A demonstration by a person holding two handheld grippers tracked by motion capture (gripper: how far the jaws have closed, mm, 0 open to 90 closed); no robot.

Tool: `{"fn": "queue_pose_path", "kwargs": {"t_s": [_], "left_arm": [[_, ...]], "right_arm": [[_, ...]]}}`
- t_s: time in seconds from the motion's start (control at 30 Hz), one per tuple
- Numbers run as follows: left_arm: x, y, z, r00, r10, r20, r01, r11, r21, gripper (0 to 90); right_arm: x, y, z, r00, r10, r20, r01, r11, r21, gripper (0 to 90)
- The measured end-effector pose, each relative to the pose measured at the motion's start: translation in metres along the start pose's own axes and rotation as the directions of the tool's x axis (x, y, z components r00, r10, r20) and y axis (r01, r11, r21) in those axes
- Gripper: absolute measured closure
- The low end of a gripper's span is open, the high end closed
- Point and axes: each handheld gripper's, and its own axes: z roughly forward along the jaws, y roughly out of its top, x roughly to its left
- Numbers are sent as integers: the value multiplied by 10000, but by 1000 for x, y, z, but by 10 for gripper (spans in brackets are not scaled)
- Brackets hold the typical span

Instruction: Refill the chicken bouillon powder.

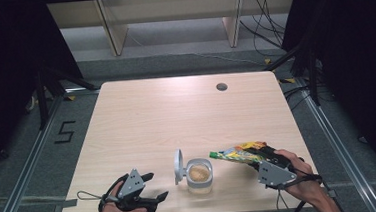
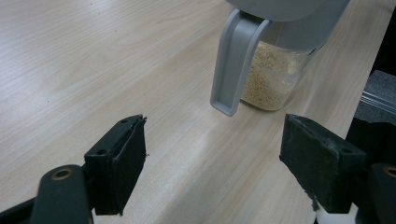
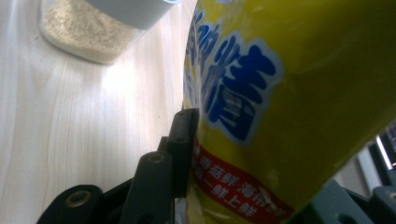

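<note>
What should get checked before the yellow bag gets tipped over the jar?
1. Jar lid flipped open: ok.
2. Yellow bag gripped in the right tongs: ok.
3. Bag's end over the jar mouth: not ok, it stops beside the jar.
4. Bag's end cut open: cannot tell.
5. Left tongs steadying the jar: not ok, they are open and apart from it.
6. Room left in the jar for more grains: ok, partly filled.
</note>
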Motion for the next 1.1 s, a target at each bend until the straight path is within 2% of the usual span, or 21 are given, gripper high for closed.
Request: {"fn": "queue_pose_path", "kwargs": {"t_s": [0.07,0.1,0.17,0.2,0.33,0.37,0.4,0.43,0.5,0.57,0.6,0.63,0.7,0.73,0.77,0.87,0.9,0.97,1.0,1.03,1.1], "left_arm": [[0,0,0,10000,-58,25,58,10000,-29,218],[0,0,0,10000,-34,59,34,10000,-13,219],[0,0,0,10000,-34,51,34,10000,8,218],[-3,0,1,9993,-360,26,360,9994,-3,218],[-2,0,1,9993,-354,116,354,9994,12,218],[-2,0,1,9993,-354,116,354,9994,12,219],[-2,0,1,9994,-329,49,329,9995,8,218],[-3,0,1,9995,-317,42,316,9995,18,218],[-2,0,1,9997,-235,30,234,9997,16,218],[-1,0,1,9999,-79,86,79,10000,13,218],[-3,0,2,9995,-314,89,314,9995,15,218],[-3,0,2,9995,-301,93,301,9995,9,218],[-3,0,2,9994,-325,111,325,9995,-17,218],[-3,0,2,9993,-367,109,367,9993,-35,218],[-2,0,2,9996,-273,111,273,9996,12,219],[-2,0,2,9995,-311,114,311,9995,3,218],[-2,0,1,9996,-257,78,257,9997,29,218],[-2,0,1,9996,-274,74,274,9996,37,218],[-3,0,2,9992,-379,86,380,9993,-48,219],[-3,0,2,9995,-312,84,312,9995,4,218],[-2,0,2,9996,-266,93,266,9996,45,218]], "right_arm": [[0,-4,2,9971,766,-23,-766,9970,-134,678],[-1,-7,4,9953,967,23,-965,9948,-329,680],[-2,-10,8,9867,1626,-81,-1628,9852,-539,683],[-3,-12,9,9838,1795,-31,-1794,9820,-594,687],[-6,-20,15,9666,2555,-184,-2559,9603,-1107,705],[-6,-20,15,9666,2555,-184,-2559,9603,-1107,705],[-6,-24,18,9576,2866,-296,-2881,9495,-1245,712],[-5,-26,20,9527,3021,-334,-3038,9444,-1259,714],[-6,-31,21,9323,3607,-264,-3604,9204,-1513,724],[-8,-36,21,9194,3923,-281,-3910,9041,-1726,727],[-8,-39,22,9113,4112,-217,-4080,8945,-1830,727],[-8,-41,21,9031,4290,-215,-4251,8854,-1882,727],[-9,-44,20,8952,4449,-273,-4416,8769,-1897,727],[-9,-46,20,8837,4676,-210,-4624,8652,-1940,727],[-9,-48,20,8780,4782,-202,-4724,8591,-1971,726],[-10,-52,20,8450,5339,-289,-5276,8238,-2075,726],[-11,-54,19,8469,5313,-210,-5234,8260,-2091,726],[-11,-58,19,8404,5416,-206,-5326,8182,-2163,725],[-10,-59,18,8278,5606,-220,-5512,8055,-2175,724],[-11,-61,18,8273,5616,-115,-5485,8033,-2318,724],[-10,-64,17,8135,5814,-155,-5685,7893,-2318,722]]}}
